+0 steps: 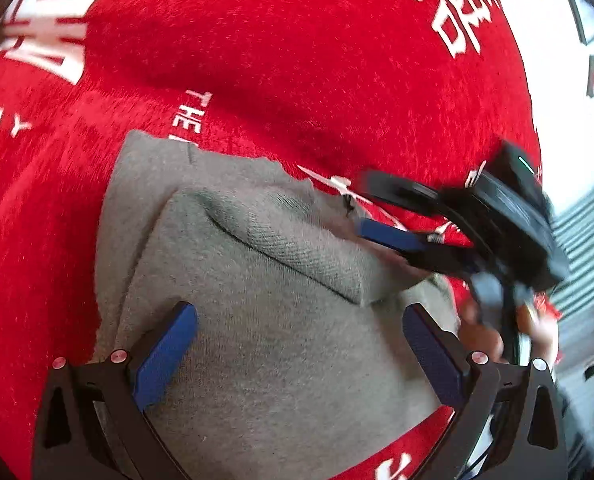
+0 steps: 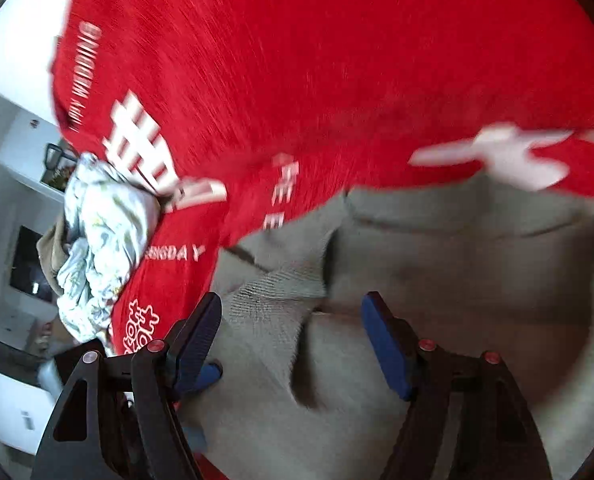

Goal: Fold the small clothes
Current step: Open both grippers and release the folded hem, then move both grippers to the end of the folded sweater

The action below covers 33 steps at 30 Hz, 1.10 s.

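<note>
Red cloth point(image 1: 297, 60) with white lettering covered the supporting surface, a grey garment point(image 1: 265, 280) lay partly folded on it, a crumpled pale patterned bundle point(image 2: 101, 240) sat at its edge, possibly more clothing.

My left gripper point(image 1: 299, 354) has black angular arms, blue ribbed pads point(image 1: 165, 354) and small red-centred silver screws at the joints. My right gripper point(image 2: 291, 344) is built the same: black frame, blue pads, red screws. A bit of bare skin shows behind it in the left view.
</note>
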Each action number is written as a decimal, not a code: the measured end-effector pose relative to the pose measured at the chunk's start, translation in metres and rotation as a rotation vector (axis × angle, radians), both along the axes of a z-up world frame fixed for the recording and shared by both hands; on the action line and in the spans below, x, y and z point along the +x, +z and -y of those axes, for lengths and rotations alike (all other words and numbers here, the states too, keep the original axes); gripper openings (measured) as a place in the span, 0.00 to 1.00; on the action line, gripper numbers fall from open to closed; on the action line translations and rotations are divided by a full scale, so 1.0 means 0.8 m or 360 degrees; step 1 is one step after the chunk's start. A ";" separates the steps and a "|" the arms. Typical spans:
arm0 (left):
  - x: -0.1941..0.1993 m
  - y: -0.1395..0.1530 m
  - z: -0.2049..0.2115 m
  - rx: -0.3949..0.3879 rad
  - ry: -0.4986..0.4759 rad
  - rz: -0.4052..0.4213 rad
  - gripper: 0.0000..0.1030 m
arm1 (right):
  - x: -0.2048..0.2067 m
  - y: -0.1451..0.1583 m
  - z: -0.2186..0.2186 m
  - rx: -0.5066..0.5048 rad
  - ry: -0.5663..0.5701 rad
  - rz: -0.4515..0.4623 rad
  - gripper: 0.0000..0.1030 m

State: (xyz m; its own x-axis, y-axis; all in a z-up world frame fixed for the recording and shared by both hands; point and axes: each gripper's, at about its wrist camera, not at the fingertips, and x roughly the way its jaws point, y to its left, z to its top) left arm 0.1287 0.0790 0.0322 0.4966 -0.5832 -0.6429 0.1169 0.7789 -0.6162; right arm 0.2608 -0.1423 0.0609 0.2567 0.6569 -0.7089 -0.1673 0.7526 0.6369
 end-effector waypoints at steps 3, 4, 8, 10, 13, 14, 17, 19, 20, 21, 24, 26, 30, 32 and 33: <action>-0.004 0.000 -0.002 0.0008 -0.0034 0.0023 1.00 | 0.023 -0.030 -0.035 0.0013 0.0104 -0.0196 0.74; -0.005 0.000 -0.003 0.0006 -0.0038 0.0028 1.00 | 0.027 -0.034 -0.043 0.0049 0.0113 -0.0239 0.75; -0.006 0.001 -0.003 0.0003 -0.0042 0.0032 1.00 | 0.041 0.000 -0.064 0.0415 0.0156 -0.0261 0.75; -0.004 0.002 -0.001 0.0014 -0.0037 0.0020 1.00 | 0.051 0.035 -0.068 0.0451 0.0160 -0.0171 0.80; -0.002 0.006 0.003 0.0007 -0.0028 0.0006 1.00 | 0.061 0.070 -0.073 0.0225 0.0207 -0.0109 0.80; -0.001 0.007 0.005 0.0002 -0.0032 0.0001 1.00 | 0.061 0.077 -0.070 0.0148 0.0216 -0.0094 0.80; 0.005 0.016 0.016 0.0012 -0.0052 0.0007 1.00 | 0.047 0.092 -0.036 0.0033 0.0199 0.0025 0.80; 0.012 0.022 0.023 0.0021 -0.0072 0.0022 1.00 | 0.032 0.091 0.010 -0.0029 0.0145 0.0091 0.80; 0.016 0.025 0.028 0.0027 -0.0081 0.0026 1.00 | 0.020 0.084 0.036 -0.0044 0.0119 0.0113 0.80; 0.025 0.027 0.032 0.0024 -0.0089 0.0026 1.00 | 0.014 0.077 0.053 -0.0050 0.0100 0.0119 0.80; 0.063 0.015 0.036 -0.0017 -0.0104 -0.0054 1.00 | -0.008 0.038 0.115 -0.0090 -0.0002 0.0081 0.80; 0.086 0.001 0.036 0.0049 -0.0072 -0.0126 1.00 | -0.017 0.007 0.148 -0.0151 -0.0104 0.0039 0.80; 0.113 -0.021 0.025 0.0193 0.0018 -0.0184 1.00 | -0.025 -0.036 0.205 -0.0287 -0.0305 0.0037 0.67; 0.114 -0.016 0.022 0.0213 0.0051 -0.0184 1.00 | -0.031 -0.032 0.223 -0.0344 -0.0389 0.0107 0.65; 0.111 -0.009 0.021 0.0246 0.0087 -0.0171 1.00 | -0.037 -0.024 0.227 -0.0488 -0.0471 0.0156 0.68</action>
State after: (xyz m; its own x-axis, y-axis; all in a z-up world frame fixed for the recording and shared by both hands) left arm 0.2172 0.0618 0.0247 0.4484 -0.4475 -0.7738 0.0118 0.8685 -0.4955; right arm 0.2312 -0.3239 0.0419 0.4781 0.3082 -0.8225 0.0352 0.9290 0.3685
